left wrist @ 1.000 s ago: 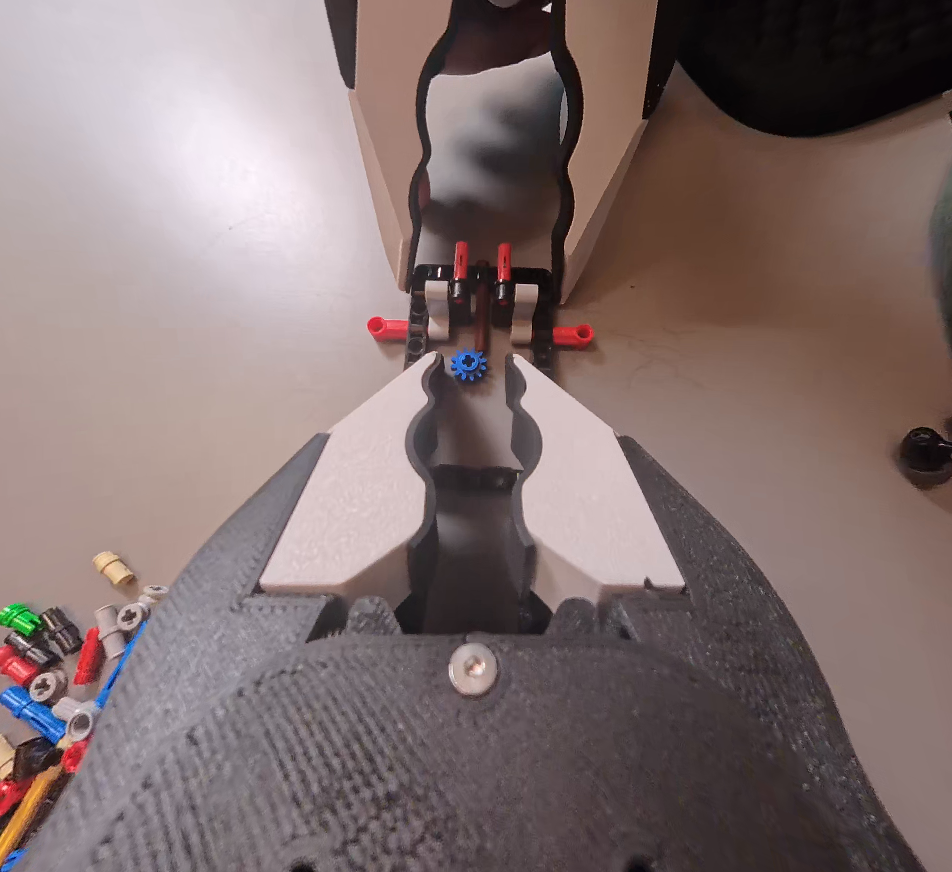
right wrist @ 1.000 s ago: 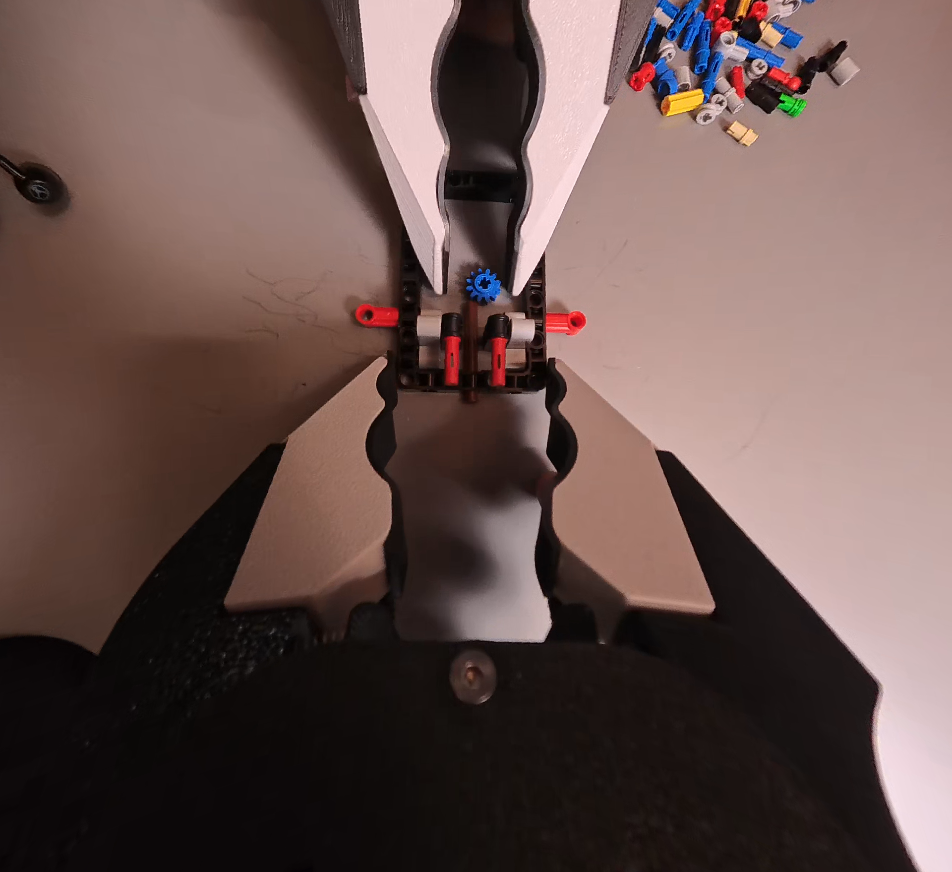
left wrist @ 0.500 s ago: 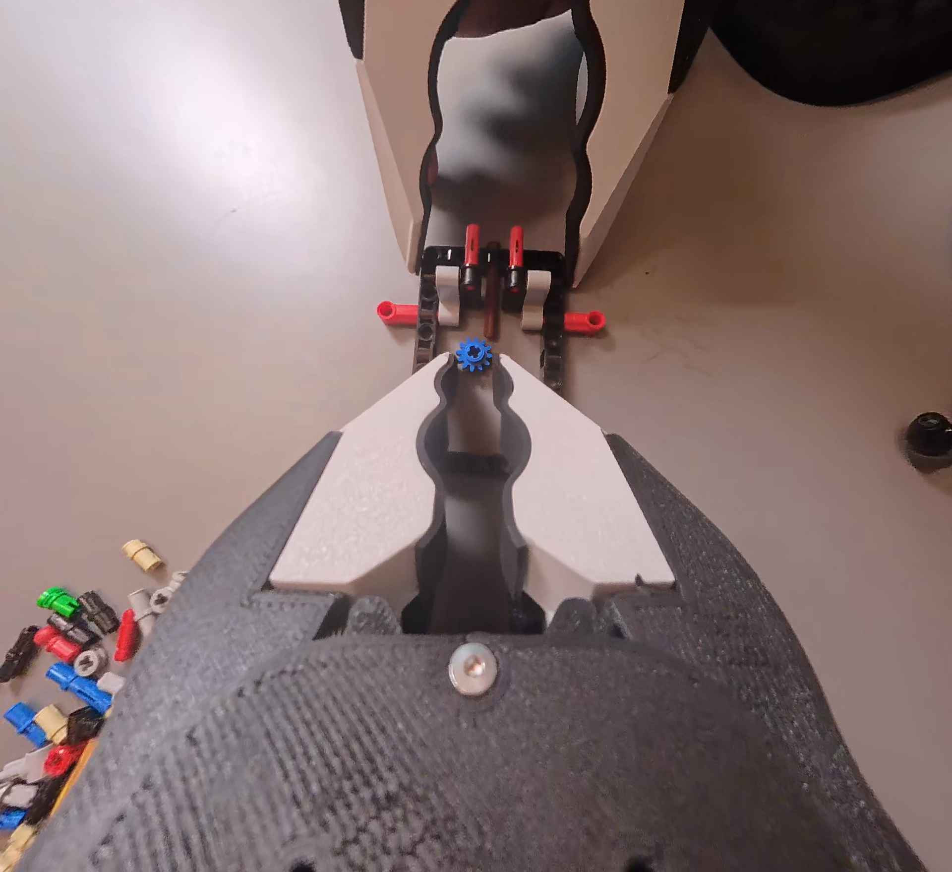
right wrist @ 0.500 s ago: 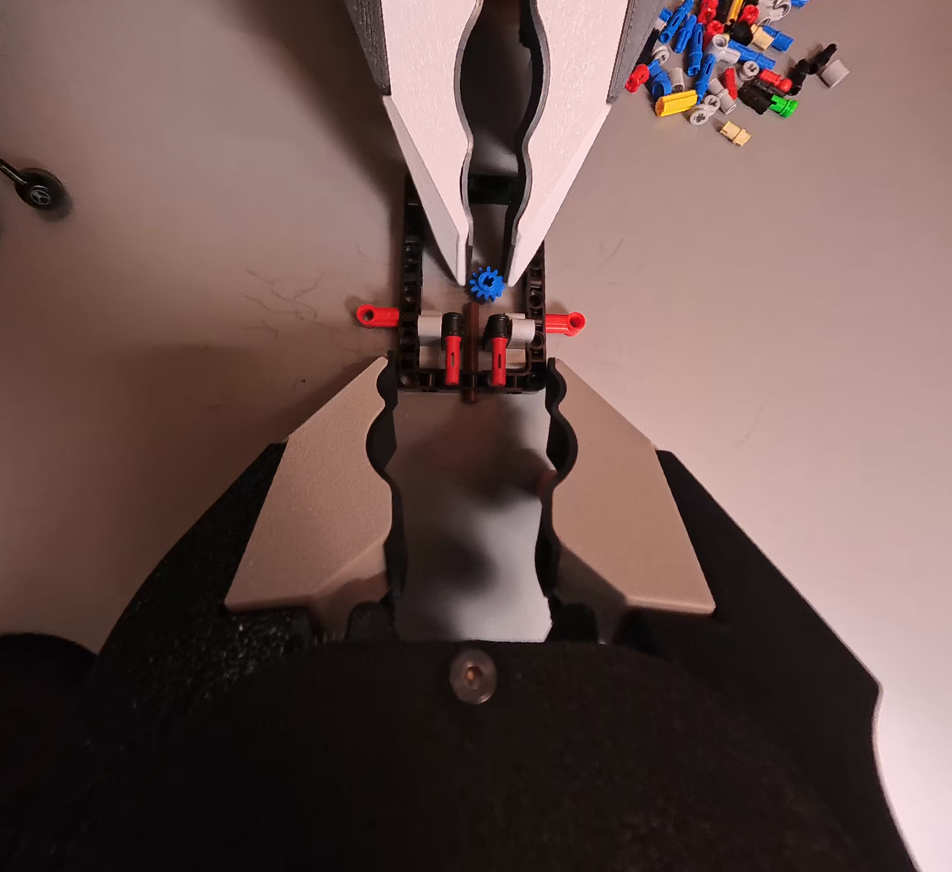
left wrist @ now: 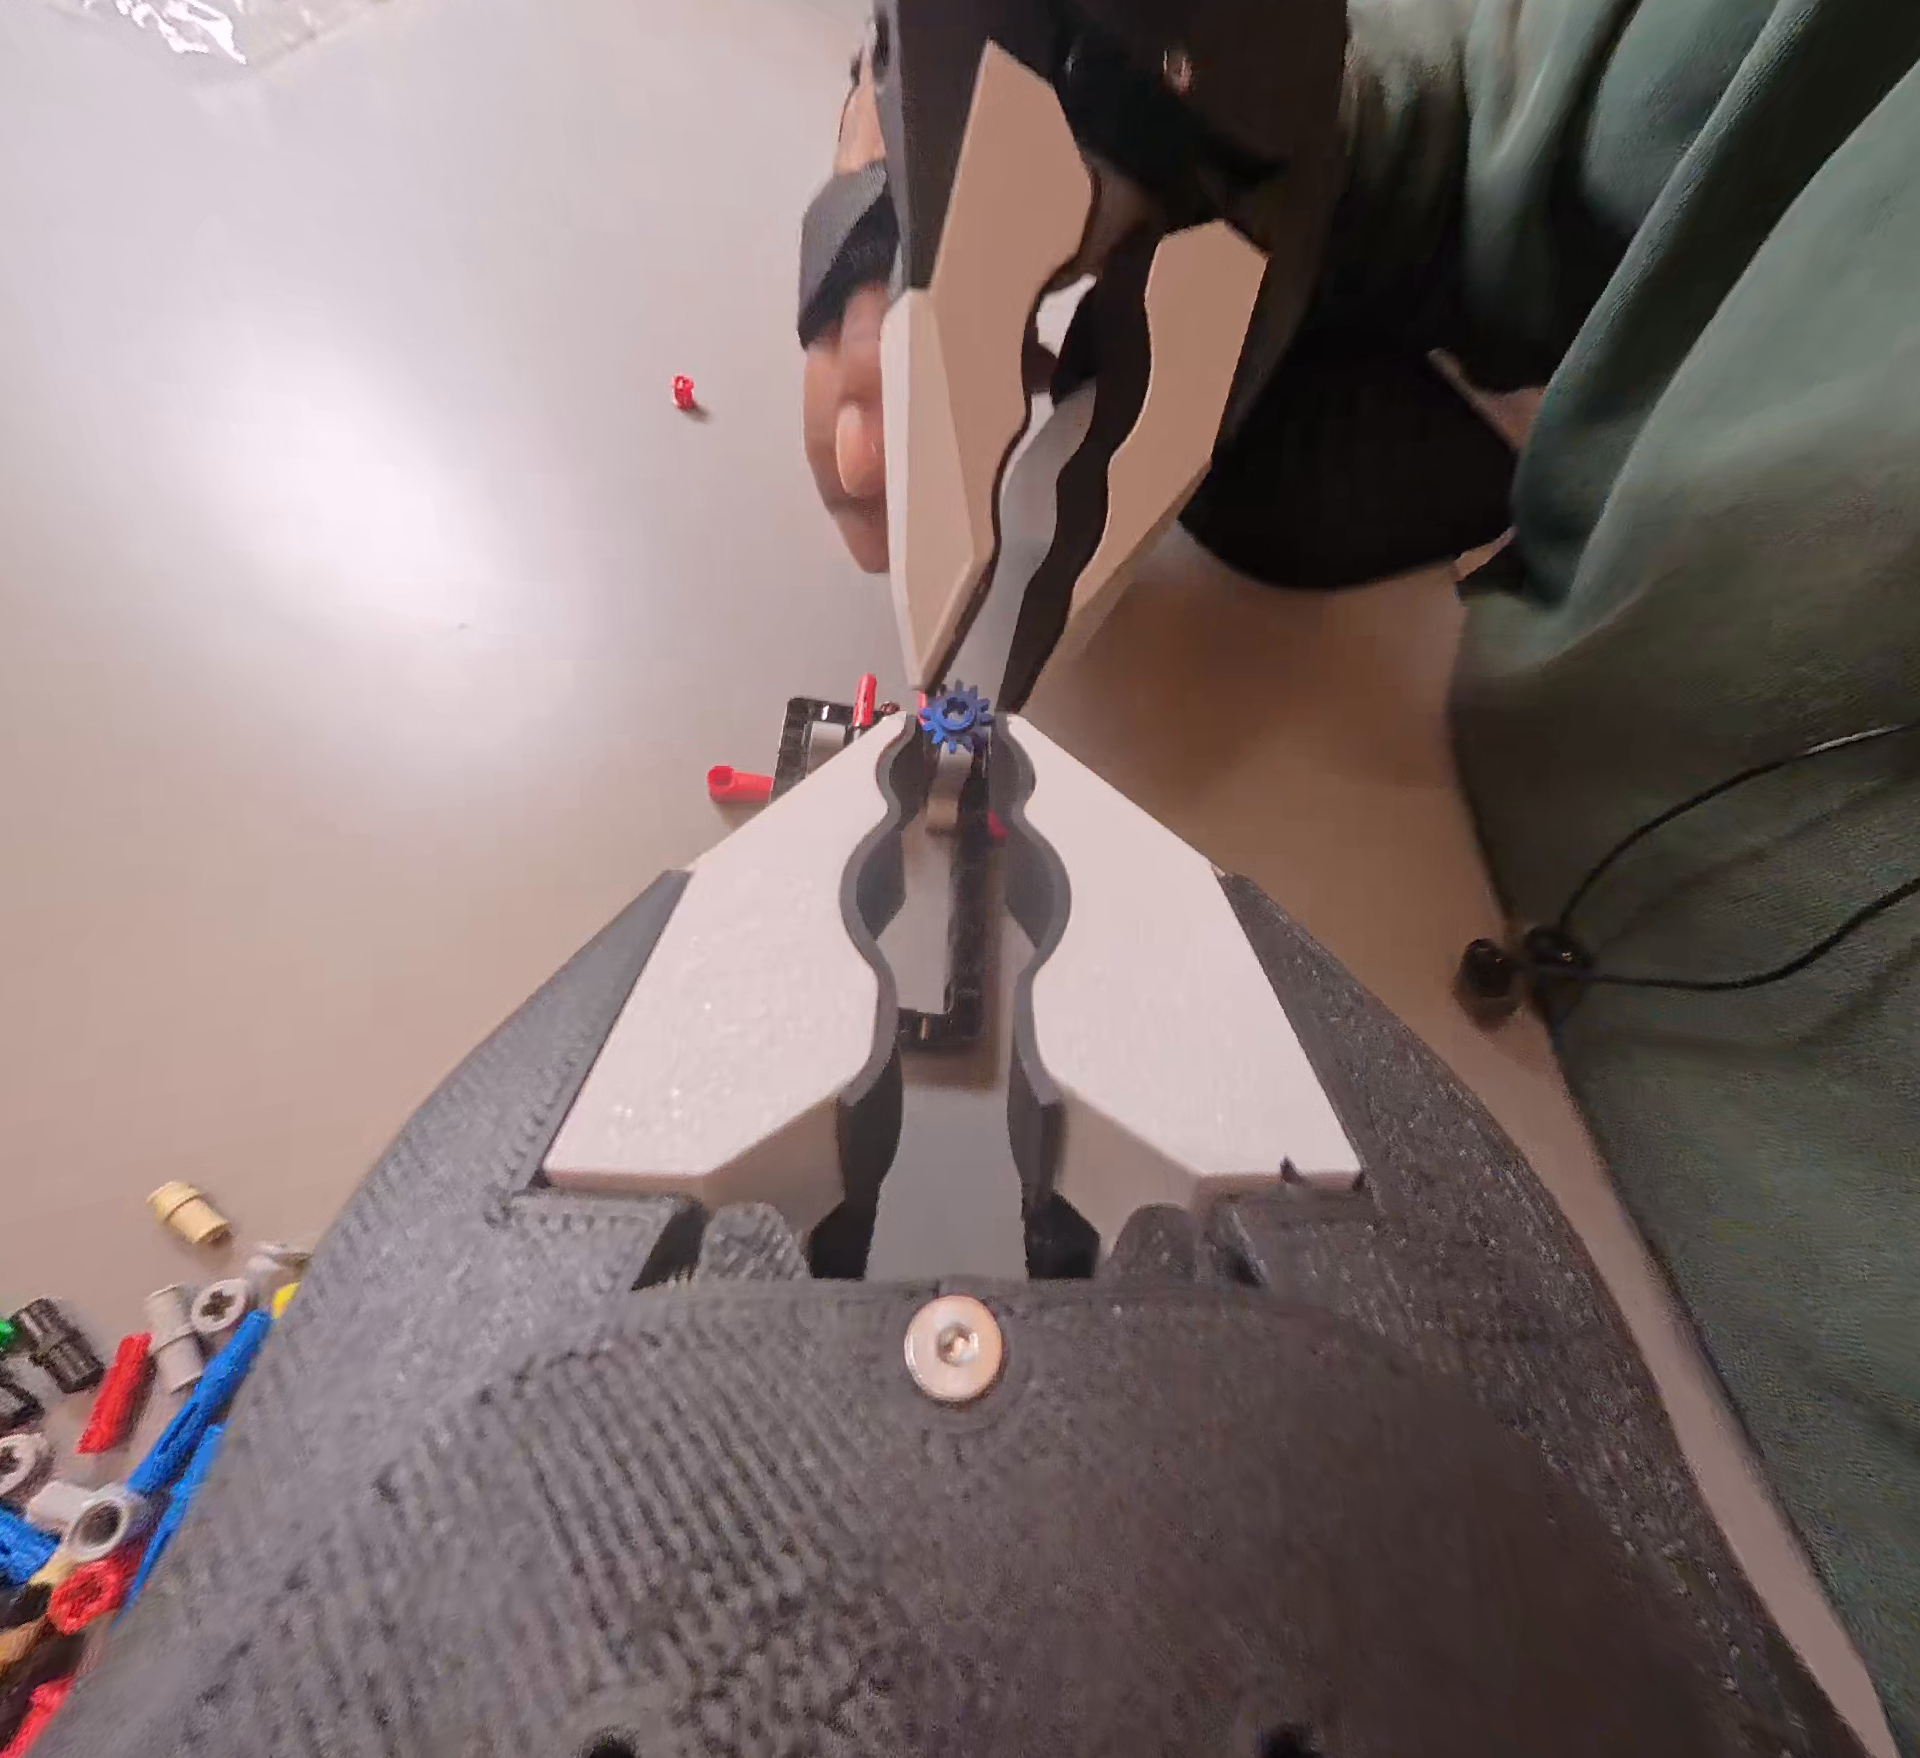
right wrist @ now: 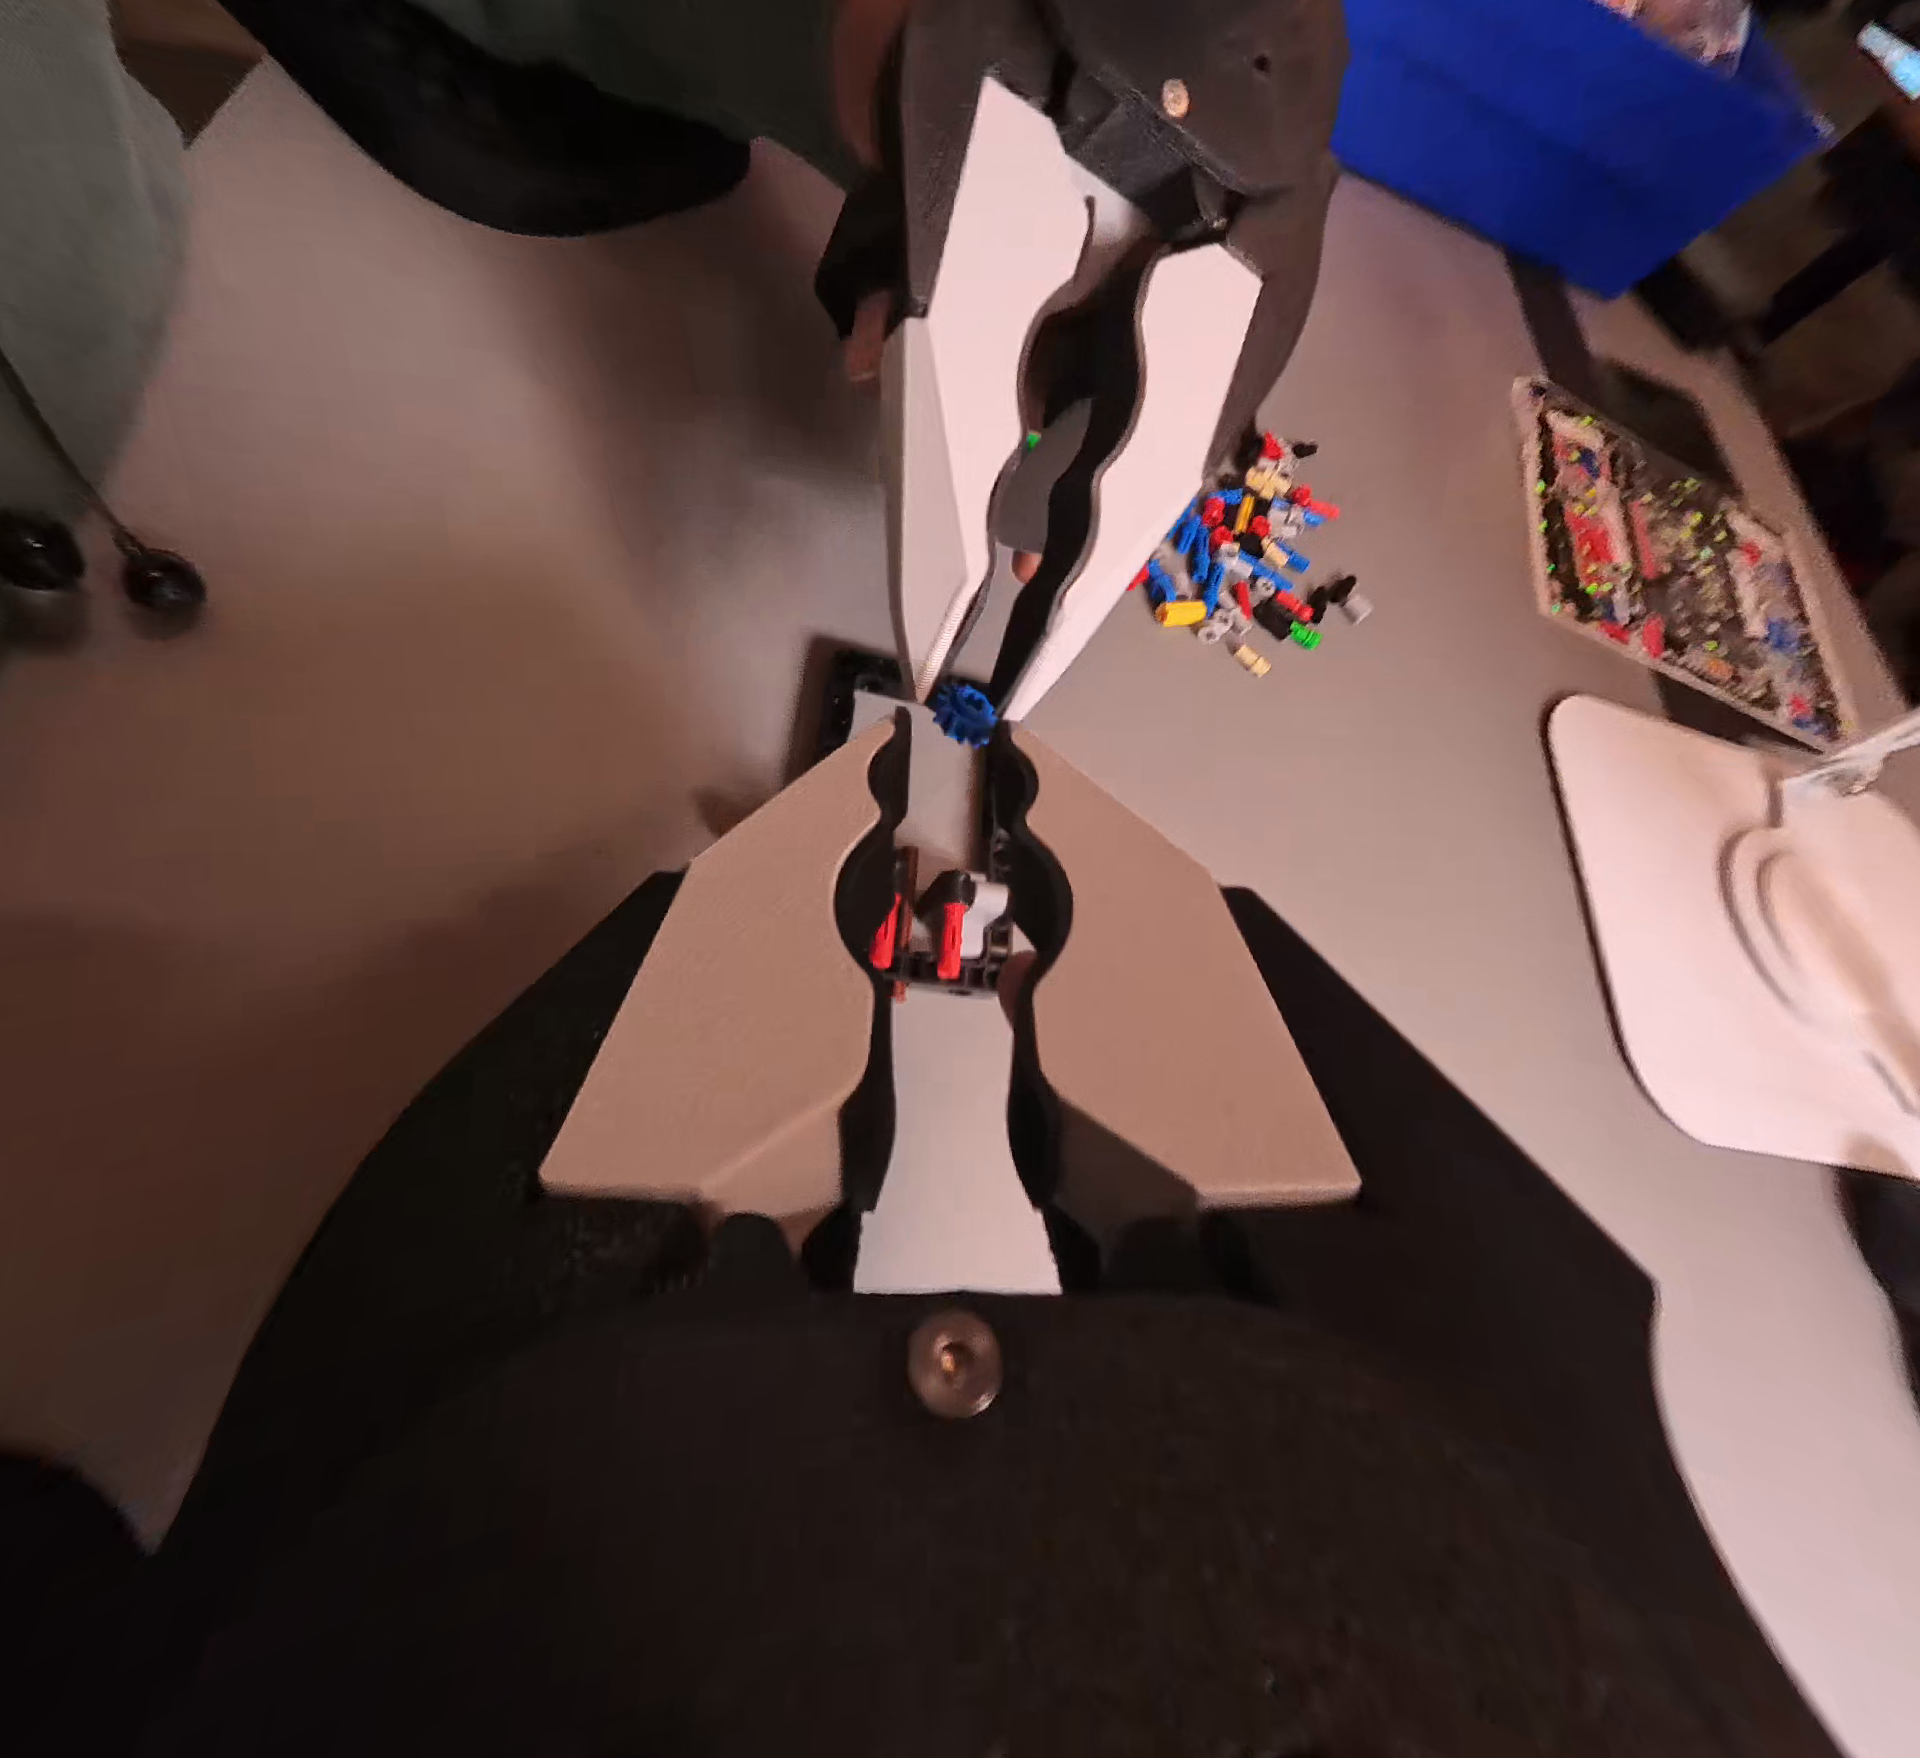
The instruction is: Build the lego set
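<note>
A small blue gear (left wrist: 956, 721) is pinched between the tips of my left gripper (left wrist: 957, 722), held well above the table. My right gripper (left wrist: 966, 692) comes in from the far side, its jaws narrowed to the gear's width, and its tips meet the same gear. In the right wrist view the gear (right wrist: 963, 713) sits between my right gripper (right wrist: 951, 726) and the left gripper (right wrist: 964, 696). The black frame (left wrist: 961, 929) with red pins and grey connectors lies on the table below; it also shows between my right fingers in the right wrist view (right wrist: 940, 965).
A pile of loose coloured pins (left wrist: 125, 1376) lies at the near left; it also shows in the right wrist view (right wrist: 1247, 555). A lone red piece (left wrist: 681, 391) lies farther out. A parts tray (right wrist: 1683, 565), a blue box (right wrist: 1538, 98) and a white sheet (right wrist: 1714, 929) are at the right. A green sleeve (left wrist: 1714, 461) fills the right. Both grippers' tips are close together, under 4 cm apart. Both grippers' tips are roughly 20 cm from the lone red piece (left wrist: 681, 391).
My left gripper closed on the blue gear and lifted it off the frame. My right gripper left the frame, rose, narrowed and met the gear. Both views tilted up.
</note>
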